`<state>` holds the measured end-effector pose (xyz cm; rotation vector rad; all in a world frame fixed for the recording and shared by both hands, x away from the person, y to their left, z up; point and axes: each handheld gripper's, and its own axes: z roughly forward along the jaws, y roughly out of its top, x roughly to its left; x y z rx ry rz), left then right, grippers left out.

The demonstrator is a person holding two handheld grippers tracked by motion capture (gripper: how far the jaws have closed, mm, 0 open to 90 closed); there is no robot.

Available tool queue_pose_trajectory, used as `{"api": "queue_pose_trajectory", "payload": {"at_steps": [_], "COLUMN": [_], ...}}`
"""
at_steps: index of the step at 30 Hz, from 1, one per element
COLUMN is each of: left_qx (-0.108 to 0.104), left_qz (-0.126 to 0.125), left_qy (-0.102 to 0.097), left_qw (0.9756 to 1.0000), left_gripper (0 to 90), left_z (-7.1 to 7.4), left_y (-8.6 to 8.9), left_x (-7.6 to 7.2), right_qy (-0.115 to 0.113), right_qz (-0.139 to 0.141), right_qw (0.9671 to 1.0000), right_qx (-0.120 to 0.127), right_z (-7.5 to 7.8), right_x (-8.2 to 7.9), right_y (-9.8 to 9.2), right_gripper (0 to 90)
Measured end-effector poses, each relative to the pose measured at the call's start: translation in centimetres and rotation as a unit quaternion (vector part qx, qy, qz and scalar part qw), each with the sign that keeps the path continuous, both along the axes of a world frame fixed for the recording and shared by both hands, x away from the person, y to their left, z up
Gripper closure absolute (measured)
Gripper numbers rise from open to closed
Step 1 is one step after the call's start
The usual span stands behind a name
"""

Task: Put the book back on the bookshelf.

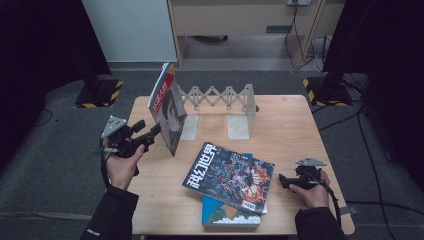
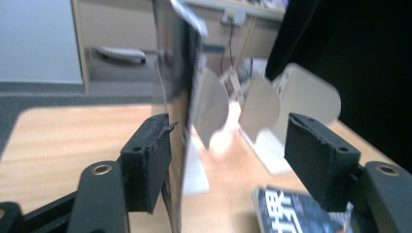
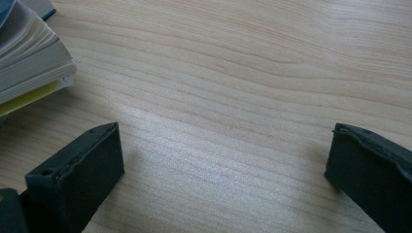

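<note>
Two stacked magazines (image 1: 231, 186), one standing magazine (image 1: 168, 112)

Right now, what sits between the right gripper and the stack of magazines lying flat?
Nothing: bare light wooden tabletop. The right gripper view shows open wood from the right gripper to the stack's page edges; the high view shows the same gap.

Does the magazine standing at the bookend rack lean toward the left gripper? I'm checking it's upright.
Yes, the standing magazine tilts leftward, toward the left gripper.
</note>
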<state>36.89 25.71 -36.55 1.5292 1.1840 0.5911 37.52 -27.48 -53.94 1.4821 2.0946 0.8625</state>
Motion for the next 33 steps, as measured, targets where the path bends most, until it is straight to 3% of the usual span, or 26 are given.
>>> {"api": "queue_pose_trajectory", "payload": {"at_steps": [2, 7, 11, 16, 23, 27, 33], "left_qx": [0.017, 0.037, 0.048, 0.047, 0.051, 0.047, 0.048], "left_qz": [-0.015, -0.048, -0.063, -0.078, -0.099, -0.108, -0.130], "left_qy": [0.006, 0.010, 0.030, 0.044, 0.044, 0.066, 0.090], "left_qw": [0.9997, 0.9981, 0.9964, 0.9949, 0.9928, 0.9909, 0.9863], "left_gripper": [31.9, 31.6, 30.2, 29.4, 28.4, 28.1, 27.5], "left_z": [-1.4, -3.3, -4.7, -6.2, -8.2, -9.4, -10.7], "left_y": [-0.8, -2.4, -3.1, -3.5, -4.0, -4.3, -5.0], "left_x": [-0.4, -0.9, -1.0, -1.1, -1.3, -1.2, -1.3], "right_qy": [0.000, 0.000, 0.000, -0.006, 0.008, -0.007, -0.035], "right_qz": [0.001, 0.000, 0.000, -0.002, -0.001, 0.000, -0.002], "right_qw": [1.0000, 1.0000, 1.0000, 1.0000, 1.0000, 0.9999, 0.9993], "right_qx": [0.000, 0.000, 0.000, -0.002, -0.003, -0.008, 0.012], "right_z": [0.0, 0.0, 0.0, 0.0, 0.7, 1.4, 2.9], "right_x": [0.0, 0.0, 0.0, -0.1, -0.4, -0.5, -1.2], "right_y": [0.0, 0.0, 0.0, 0.0, -0.1, 0.0, 0.5], "right_gripper": [0.3, 0.3, 0.3, 2.2, 18.6, 22.3, 23.3]}}
